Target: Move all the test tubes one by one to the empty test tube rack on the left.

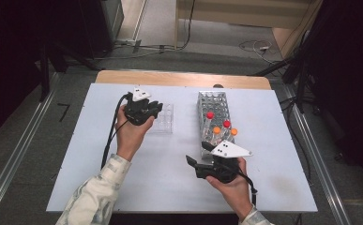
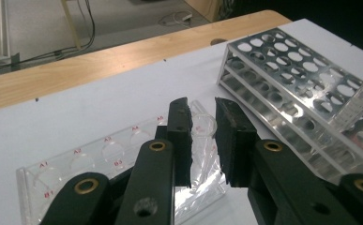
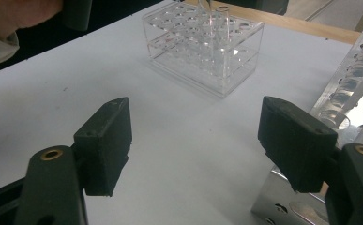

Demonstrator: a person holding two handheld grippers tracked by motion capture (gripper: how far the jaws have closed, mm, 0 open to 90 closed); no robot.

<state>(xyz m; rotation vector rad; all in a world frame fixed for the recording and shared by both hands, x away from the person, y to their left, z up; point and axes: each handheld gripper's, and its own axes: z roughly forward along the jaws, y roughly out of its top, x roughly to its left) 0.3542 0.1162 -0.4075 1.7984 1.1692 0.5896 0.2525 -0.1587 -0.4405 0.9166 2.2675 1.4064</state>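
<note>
My left gripper (image 1: pixel 156 108) is shut on a clear, uncapped test tube (image 2: pixel 203 129), whose open rim shows between the black pads. It hangs over the right end of a clear plastic rack (image 2: pixel 76 164) with red-lettered wells. In the right gripper view the tube (image 3: pixel 213 23) stands upright in the top of that rack (image 3: pixel 202 51). My right gripper (image 1: pixel 199 153) is open near the front end of a metal rack (image 1: pixel 214 112), with only bare white table between its jaws (image 3: pixel 195 136).
The metal rack (image 2: pixel 287 70) lies lengthwise right of centre and holds red-capped (image 1: pixel 209 115) and orange-capped tubes (image 1: pixel 216 130) at its near end. A white sheet (image 1: pixel 123 187) covers the table, with a wooden strip (image 1: pixel 179 78) along the far edge. Cables lie on the floor beyond.
</note>
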